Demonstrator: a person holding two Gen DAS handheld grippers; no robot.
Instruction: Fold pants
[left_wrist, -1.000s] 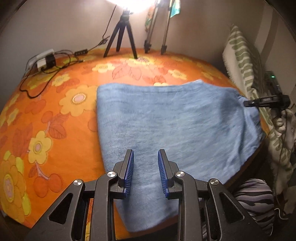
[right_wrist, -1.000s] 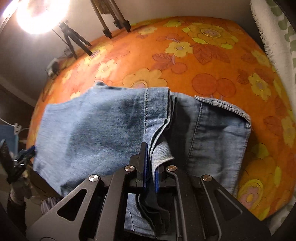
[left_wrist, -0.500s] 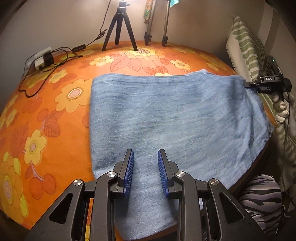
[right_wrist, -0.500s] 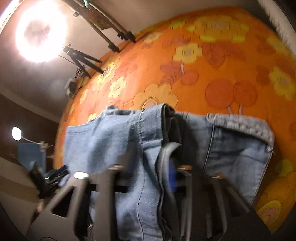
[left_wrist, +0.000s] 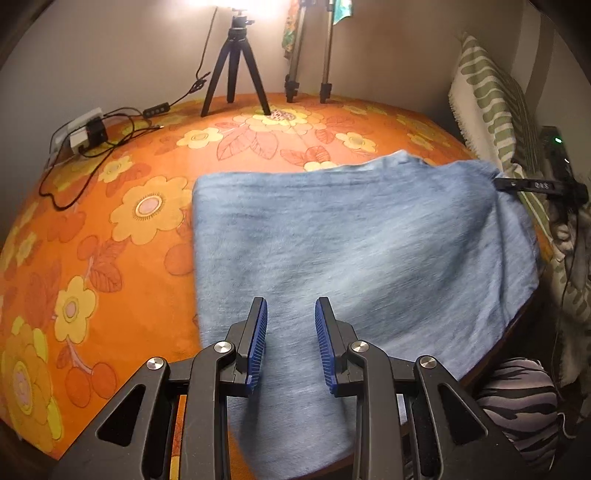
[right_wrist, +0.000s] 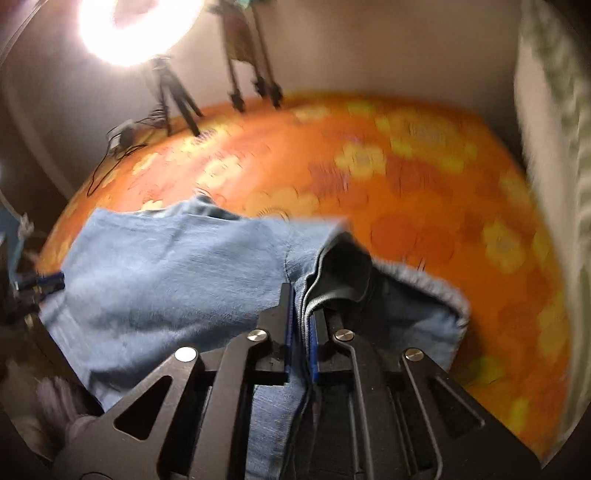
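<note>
Right gripper (right_wrist: 302, 321) pinches pants (right_wrist: 166, 280) (blurred); left gripper (left_wrist: 290, 332) hovers agape

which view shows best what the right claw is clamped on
The right wrist view: the right claw is shut on the jeans at their bunched edge. The left wrist view shows it only small and side-on at the jeans' far corner.

Orange floral bedspread (left_wrist: 110, 229), grey wall (left_wrist: 110, 55), ring light (right_wrist: 129, 29), tripod (left_wrist: 236, 70).

Both grippers showing black plastic frames w/ triangular cutouts, silver screws, ribbed blue pads: left gripper (left_wrist: 289, 343), right gripper (right_wrist: 302, 325).
</note>
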